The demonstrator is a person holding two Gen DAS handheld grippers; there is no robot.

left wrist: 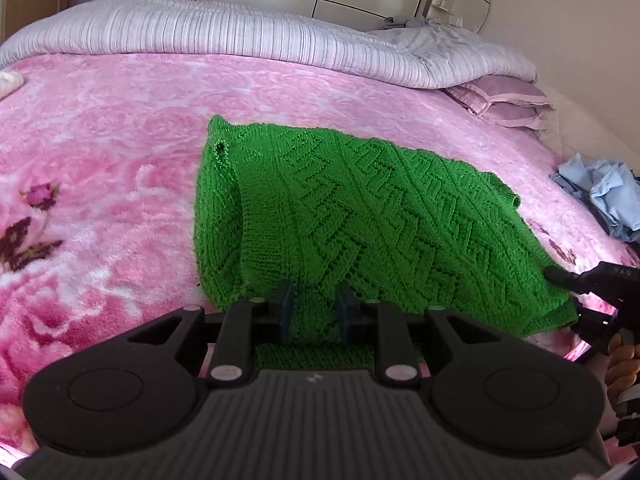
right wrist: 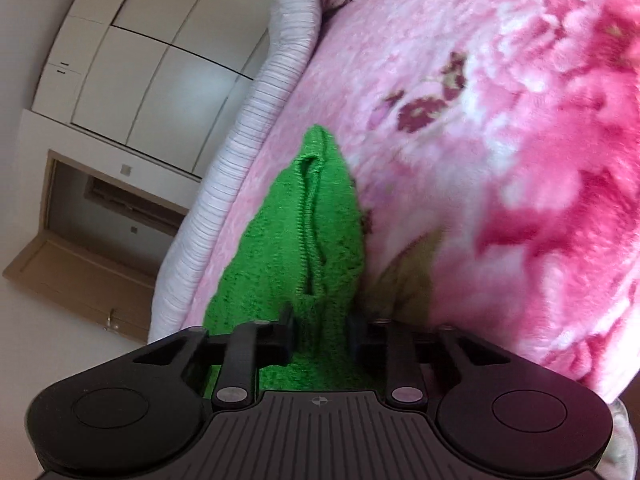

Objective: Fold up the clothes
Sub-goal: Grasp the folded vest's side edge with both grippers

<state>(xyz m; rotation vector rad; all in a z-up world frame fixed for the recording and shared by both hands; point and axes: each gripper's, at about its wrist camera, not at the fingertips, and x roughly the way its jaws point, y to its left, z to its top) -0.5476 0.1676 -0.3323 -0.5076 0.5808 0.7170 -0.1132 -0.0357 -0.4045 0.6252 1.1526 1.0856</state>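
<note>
Now both hand-held grippers (left wrist: 314,306) on green sweater (left wrist: 360,216)

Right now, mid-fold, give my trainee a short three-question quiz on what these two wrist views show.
1. True or false: the green knitted sweater lies on a pink floral blanket.
2. Multiple choice: in the left wrist view, what lies at the bed's right edge beyond the sweater? A) a light blue crumpled garment B) a red towel C) a pair of shoes
3. Fill in: the left claw and the right claw both have green knit between their fingers, at the sweater's near ____.

Key: 1 true; 2 A; 3 edge.
</note>
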